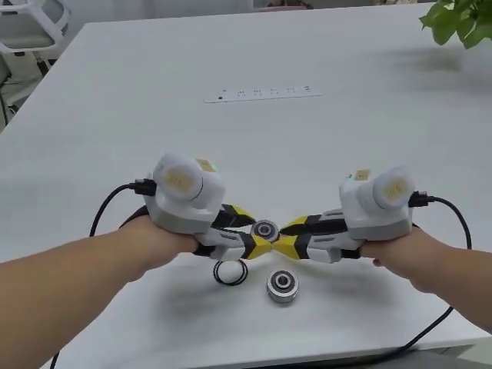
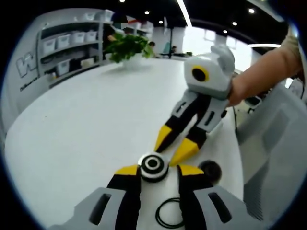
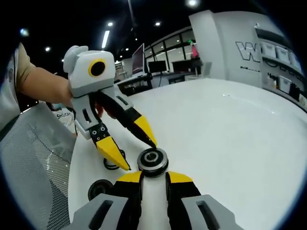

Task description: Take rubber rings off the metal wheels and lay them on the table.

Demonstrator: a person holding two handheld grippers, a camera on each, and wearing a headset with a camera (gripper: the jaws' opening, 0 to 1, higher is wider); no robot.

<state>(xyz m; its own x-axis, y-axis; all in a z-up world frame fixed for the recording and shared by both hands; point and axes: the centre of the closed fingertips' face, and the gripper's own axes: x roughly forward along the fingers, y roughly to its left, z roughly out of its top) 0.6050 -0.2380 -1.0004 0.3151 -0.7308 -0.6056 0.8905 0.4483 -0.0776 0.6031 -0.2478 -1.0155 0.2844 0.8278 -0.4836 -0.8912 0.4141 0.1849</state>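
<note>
White table (image 1: 346, 138); left gripper (image 1: 257, 232) clasps metal wheel (image 1: 265, 229); right gripper (image 1: 280, 237), grip indiscernible.

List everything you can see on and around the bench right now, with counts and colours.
held wheel: one, silver with a dark rim, between the tips of both grippers
loose wheel: one, silver and dark, on the table near its front edge
rubber rings: looks like two, black, overlapping on the table left of the loose wheel
panel: one, white, flat on the table farther back
plant: one, green, far right corner
chair: one, white, beyond the far left corner
table: one, white
cables: two, black, one from each gripper
left gripper: grey, black, yellow tips, around the held wheel
right gripper: same colours, tips at the held wheel
</note>
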